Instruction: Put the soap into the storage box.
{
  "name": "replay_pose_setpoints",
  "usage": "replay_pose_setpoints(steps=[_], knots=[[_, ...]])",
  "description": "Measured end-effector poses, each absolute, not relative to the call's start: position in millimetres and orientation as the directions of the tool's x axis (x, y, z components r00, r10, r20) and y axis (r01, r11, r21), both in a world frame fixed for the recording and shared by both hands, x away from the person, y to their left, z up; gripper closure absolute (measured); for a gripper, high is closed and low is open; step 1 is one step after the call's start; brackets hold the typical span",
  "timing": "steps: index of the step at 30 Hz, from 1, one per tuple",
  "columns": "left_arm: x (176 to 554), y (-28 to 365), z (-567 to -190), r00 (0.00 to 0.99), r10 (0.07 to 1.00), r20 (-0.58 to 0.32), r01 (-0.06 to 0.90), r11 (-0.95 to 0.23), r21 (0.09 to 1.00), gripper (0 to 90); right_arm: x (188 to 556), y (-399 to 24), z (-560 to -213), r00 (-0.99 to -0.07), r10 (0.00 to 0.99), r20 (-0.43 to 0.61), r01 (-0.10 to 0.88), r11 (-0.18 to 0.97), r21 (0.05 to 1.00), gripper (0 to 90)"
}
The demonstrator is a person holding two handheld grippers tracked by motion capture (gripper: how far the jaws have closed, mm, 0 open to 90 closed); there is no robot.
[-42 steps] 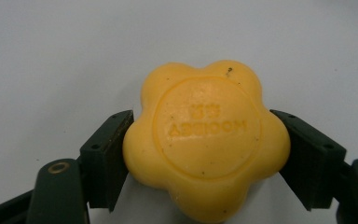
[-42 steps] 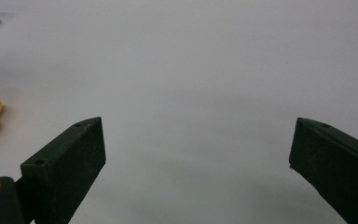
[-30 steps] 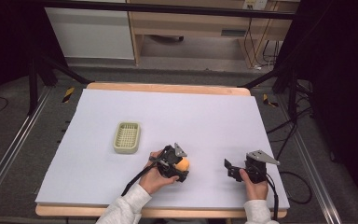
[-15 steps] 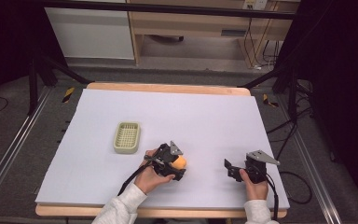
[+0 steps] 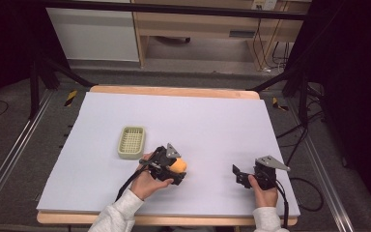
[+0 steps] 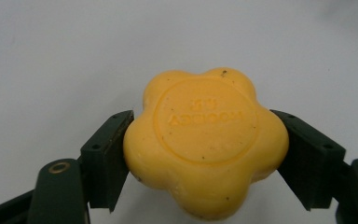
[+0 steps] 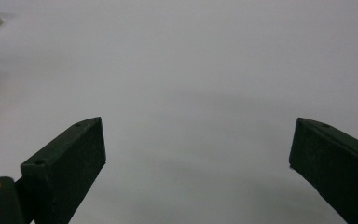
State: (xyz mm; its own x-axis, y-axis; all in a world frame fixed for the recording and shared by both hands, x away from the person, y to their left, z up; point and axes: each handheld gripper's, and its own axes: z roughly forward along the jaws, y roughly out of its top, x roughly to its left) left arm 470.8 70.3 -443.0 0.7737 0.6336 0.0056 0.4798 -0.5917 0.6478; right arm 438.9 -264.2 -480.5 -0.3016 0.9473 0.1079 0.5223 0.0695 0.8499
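In the high view the left gripper lies low over the near middle of the white surface, with an orange lump, the soap, caught at its tip; little more of it can be made out from there. The left gripper view gives the detail: the soap is a waxy, flower-shaped bar with five rounded lobes, a raised round disc on its face and pressed lettering too soft to read, with a few dark specks on it. Both black jaws press its sides, so the gripper is pinching it. Whether the bar touches the surface or hangs just above it is hard to tell.

The right gripper sits near the front right of the surface, a grey three-cornered plate on top. Its own view shows the jaws spread wide over bare matte white, with a pale corner at the top left that may be the basket.

The basket, a pale green slotted plastic tray with rounded corners, stands just up and left of the left gripper.

Compared with a second ago, the left gripper and soap have shifted slightly toward the basket; the right gripper has stayed where it was.
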Motion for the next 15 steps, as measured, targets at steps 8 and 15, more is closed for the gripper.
replay_pose_setpoints(steps=[8,15], knots=[[467,90,-431,0.760,0.650,0.008,0.481,-0.571,0.665,25.0,439,-264,-481,-0.302,0.947,0.111,0.524,0.068,0.849,4.0],[465,108,-423,0.745,0.667,0.011,0.484,-0.552,0.679,25.0,439,-264,-481,-0.300,0.948,0.106,0.524,0.072,0.849,4.0]])
